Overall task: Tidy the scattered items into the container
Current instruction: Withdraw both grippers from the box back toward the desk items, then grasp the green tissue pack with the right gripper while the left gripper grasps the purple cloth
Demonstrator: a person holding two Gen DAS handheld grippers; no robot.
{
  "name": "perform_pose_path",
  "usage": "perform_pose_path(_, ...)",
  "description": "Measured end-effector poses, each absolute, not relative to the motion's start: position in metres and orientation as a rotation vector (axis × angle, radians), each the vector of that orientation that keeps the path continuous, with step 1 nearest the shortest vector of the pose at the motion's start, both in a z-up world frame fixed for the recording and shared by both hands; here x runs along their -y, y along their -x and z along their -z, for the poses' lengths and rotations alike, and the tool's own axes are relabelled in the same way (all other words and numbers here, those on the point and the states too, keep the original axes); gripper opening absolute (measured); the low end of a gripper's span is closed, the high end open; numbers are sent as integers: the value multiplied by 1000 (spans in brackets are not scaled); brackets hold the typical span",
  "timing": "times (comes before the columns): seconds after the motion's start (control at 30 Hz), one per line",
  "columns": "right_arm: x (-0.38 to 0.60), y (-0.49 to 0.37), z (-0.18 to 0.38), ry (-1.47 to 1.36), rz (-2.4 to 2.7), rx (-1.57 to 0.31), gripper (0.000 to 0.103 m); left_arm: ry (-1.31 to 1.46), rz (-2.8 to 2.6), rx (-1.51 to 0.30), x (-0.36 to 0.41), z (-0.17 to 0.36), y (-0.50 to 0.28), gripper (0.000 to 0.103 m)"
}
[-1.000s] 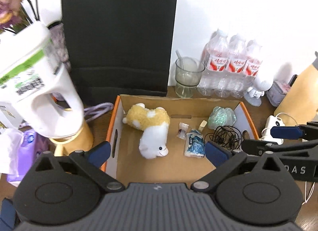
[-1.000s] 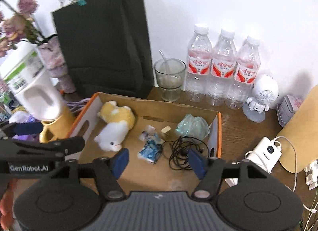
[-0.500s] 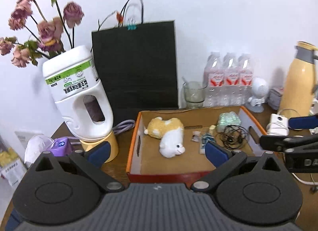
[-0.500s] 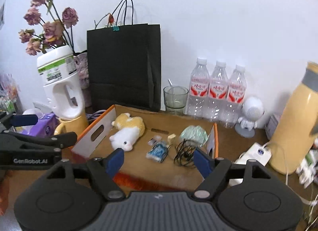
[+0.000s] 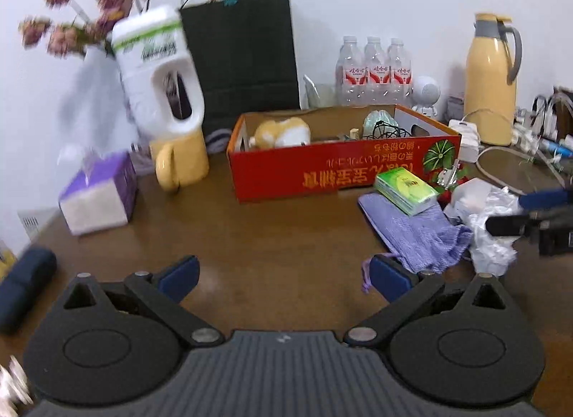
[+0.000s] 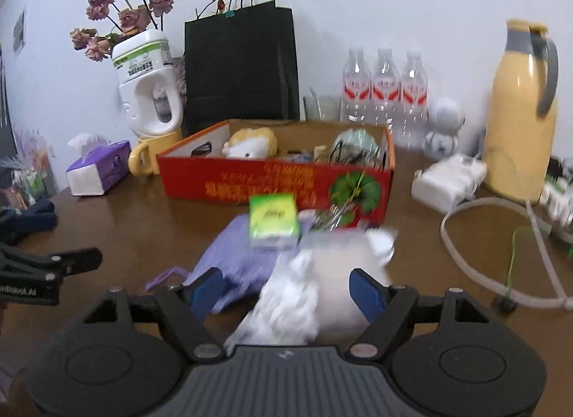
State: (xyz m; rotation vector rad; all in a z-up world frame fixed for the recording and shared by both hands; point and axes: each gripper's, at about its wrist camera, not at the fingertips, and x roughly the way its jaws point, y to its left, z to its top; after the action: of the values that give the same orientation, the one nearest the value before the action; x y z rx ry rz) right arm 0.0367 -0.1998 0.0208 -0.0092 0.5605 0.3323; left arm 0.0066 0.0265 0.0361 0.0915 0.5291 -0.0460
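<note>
Both your grippers spread, nothing pinched: left gripper [image 5: 283,275], right gripper [image 6: 286,291].
Desk, in front of the box [image 5: 322,173]: one tissue pack [image 6: 274,220], one purple pouch [image 5: 415,230], one white wad [image 6: 315,281].

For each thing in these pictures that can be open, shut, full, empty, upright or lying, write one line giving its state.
Red cardboard box: open-topped, partly filled.
Green tissue pack: lying on the purple pouch, outside the box.
White crumpled bag: on the table, between open fingers.
Left gripper: open, empty.
Yellow thermos: upright, lid on.
Black paper bag: standing.
</note>
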Motion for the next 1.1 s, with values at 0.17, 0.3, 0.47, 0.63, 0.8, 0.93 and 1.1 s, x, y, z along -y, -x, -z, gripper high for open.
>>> perform_pose_path(0.17,179,-24,-22,91,-386,-512,76,-67,39,-523,-27,-36,-6,103)
perform_pose_path(0.3,166,-44,-33,110,-415,-487,76,-45,70,-509,-23,-37,-14,103)
perform_pose_path(0.47,163,-91,-36,58,-416,-522,75,-50,107,-538,-16,-28,-24,103)
perform_pose_path(0.63,160,-128,-25,11,-393,-581,75,-44,170,-552,-12,-23,-28,103)
perform_pose_path(0.8,151,-151,-9,23,-380,-634,70,-52,230,-581,0,-18,-46,103)
perform_pose_path(0.93,149,-159,-1,44,-382,-651,44,-19,303,-601,11,-20,-62,103)
perform_pose_path(1.1,184,-141,-31,-42,-381,-514,44,16,350,-652,30,-20,-91,101)
